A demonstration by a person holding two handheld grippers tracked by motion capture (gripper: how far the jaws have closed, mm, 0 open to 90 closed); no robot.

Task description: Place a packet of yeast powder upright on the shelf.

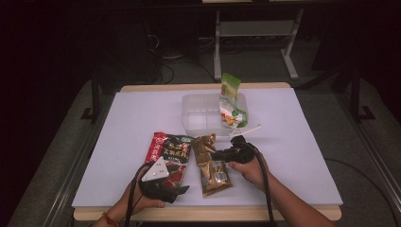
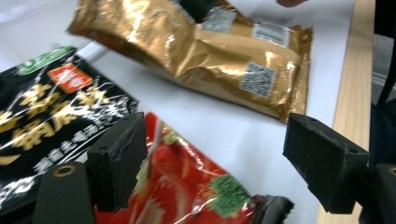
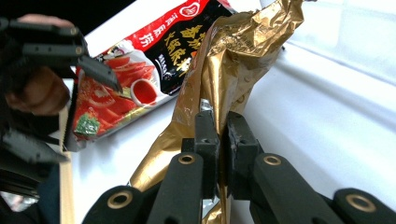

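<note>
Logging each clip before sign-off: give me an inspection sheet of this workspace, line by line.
Surface: white sheet over a wood-edged table, flat.
Job's things: gold foil pouch, one edge pinched and lifted; red and black sauce packet lying flat beside it; clear plastic bin holding a green and white snack bag that stands above its rim.
Clutter: nothing seen.
Grippers: right gripper shut on the gold foil pouch; left gripper open, jaws spread over the sauce packet's near end.
Cables: black cable runs along the right forearm; another loops at the left hand.
Surroundings: dark room, white desk frame behind, grey floor.
</note>
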